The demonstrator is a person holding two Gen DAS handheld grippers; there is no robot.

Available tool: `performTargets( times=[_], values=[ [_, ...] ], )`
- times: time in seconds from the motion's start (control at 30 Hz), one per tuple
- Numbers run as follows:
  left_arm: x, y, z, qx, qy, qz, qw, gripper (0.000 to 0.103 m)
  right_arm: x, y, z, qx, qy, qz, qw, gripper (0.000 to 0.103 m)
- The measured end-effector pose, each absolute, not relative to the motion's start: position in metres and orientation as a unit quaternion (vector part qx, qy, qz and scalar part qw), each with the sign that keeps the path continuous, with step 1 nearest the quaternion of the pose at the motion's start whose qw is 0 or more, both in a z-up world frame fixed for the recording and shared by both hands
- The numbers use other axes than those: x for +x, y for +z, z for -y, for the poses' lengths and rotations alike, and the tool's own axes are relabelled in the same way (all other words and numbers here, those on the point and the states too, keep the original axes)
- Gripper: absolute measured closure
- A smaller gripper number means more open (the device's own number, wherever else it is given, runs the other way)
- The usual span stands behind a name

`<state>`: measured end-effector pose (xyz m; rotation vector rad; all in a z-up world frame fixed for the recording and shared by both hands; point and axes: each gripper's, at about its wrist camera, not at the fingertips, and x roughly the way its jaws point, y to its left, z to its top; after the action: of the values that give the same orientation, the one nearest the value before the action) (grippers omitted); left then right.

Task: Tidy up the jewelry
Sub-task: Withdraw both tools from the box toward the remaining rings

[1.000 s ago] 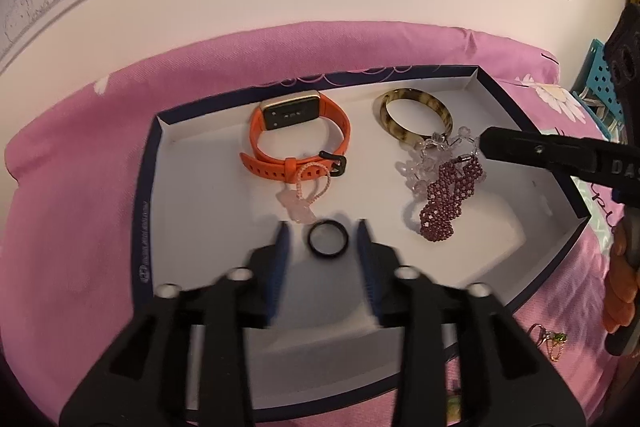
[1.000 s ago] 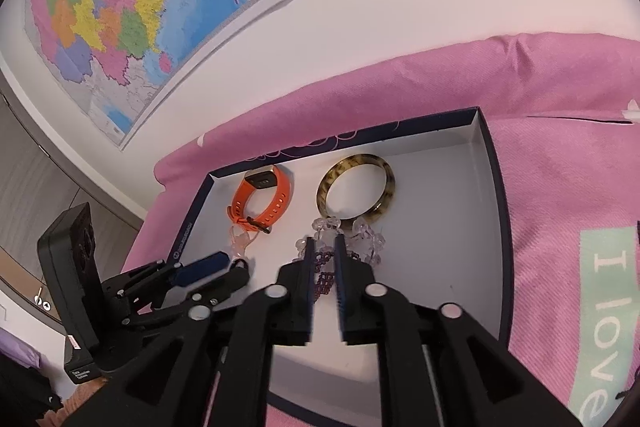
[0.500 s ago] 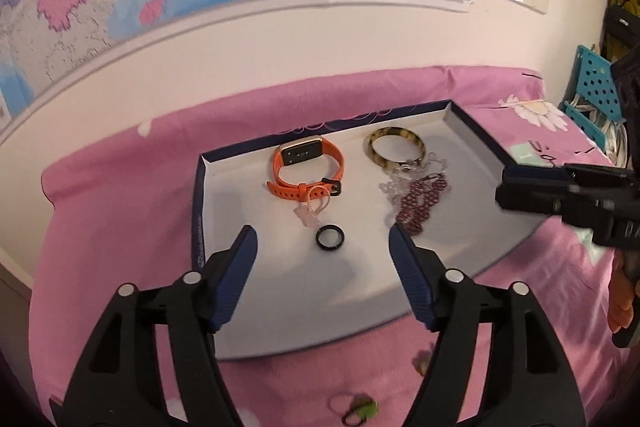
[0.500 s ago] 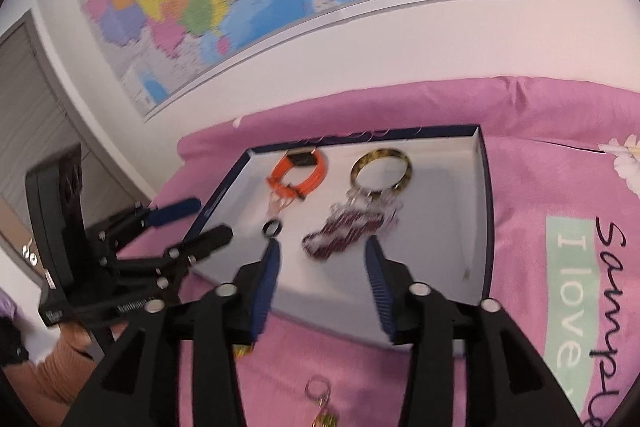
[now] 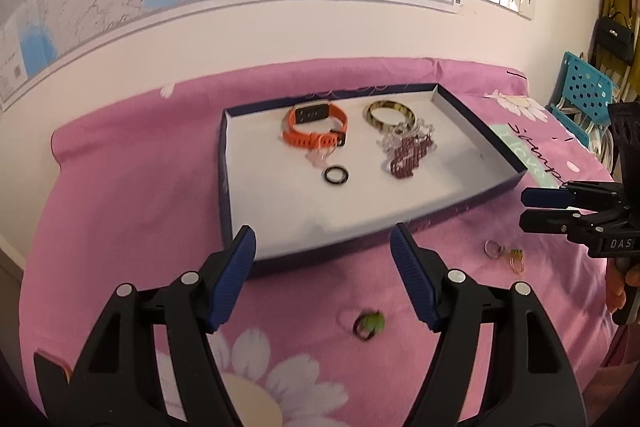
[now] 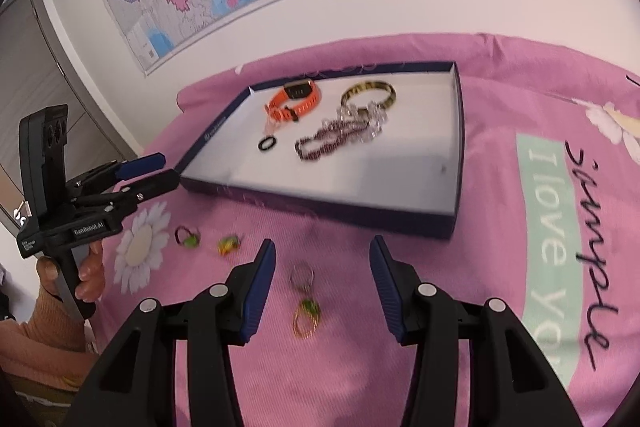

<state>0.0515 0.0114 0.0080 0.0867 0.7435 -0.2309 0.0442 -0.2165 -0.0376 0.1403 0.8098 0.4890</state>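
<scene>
A dark-blue tray [image 5: 225, 163] [image 6: 320, 205] lies on the pink blanket. It holds an orange watch band [image 5: 314, 126] [image 6: 294, 101], a tortoiseshell bangle [image 5: 390, 111] [image 6: 368, 94], a black ring [image 5: 335, 175] [image 6: 267, 143], a maroon beaded bracelet [image 5: 408, 157] [image 6: 324, 143] and a clear bead bracelet [image 5: 404, 133]. My left gripper [image 5: 322, 239] [image 6: 166, 169] hangs open and empty before the tray's near wall. My right gripper [image 6: 322, 247] [image 5: 526, 207] is open above a silver ring [image 6: 301, 275] [image 5: 493, 249] and a gold ring [image 6: 307, 315] [image 5: 516, 259] on the blanket.
A green ring [image 5: 368, 325] [image 6: 187, 237] and an orange-green trinket [image 6: 230, 245] lie loose on the blanket near the tray. A hand [image 6: 88, 275] holds the left gripper's handle. A wall with a map stands behind the bed, and a blue crate [image 5: 584, 87] at the right.
Both grippers have drawn back out of the tray to its near side and their jaws have widened. The black ring and the maroon bracelet stay lying in the tray.
</scene>
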Motion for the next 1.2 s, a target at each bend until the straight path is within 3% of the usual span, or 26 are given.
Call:
performTargets(
  times=[0.53,0.77,1.2],
  values=[
    [0.013,-0.015,-0.003,0.074,-0.142,-0.376,0.912,0.034,0.021,-0.055,0.199,0.027,0.238,-0.414,0.878,0.054],
    [0.022,-0.026,-0.003,0.061,-0.142,-0.4,0.903,0.042,0.016,-0.059,0.193,0.01,0.23,-0.414,0.881,0.054],
    [0.022,-0.033,0.005,0.061,-0.143,-0.411,0.898,0.046,0.013,-0.062,0.182,-0.012,0.223,-0.406,0.886,0.052]
  ],
)
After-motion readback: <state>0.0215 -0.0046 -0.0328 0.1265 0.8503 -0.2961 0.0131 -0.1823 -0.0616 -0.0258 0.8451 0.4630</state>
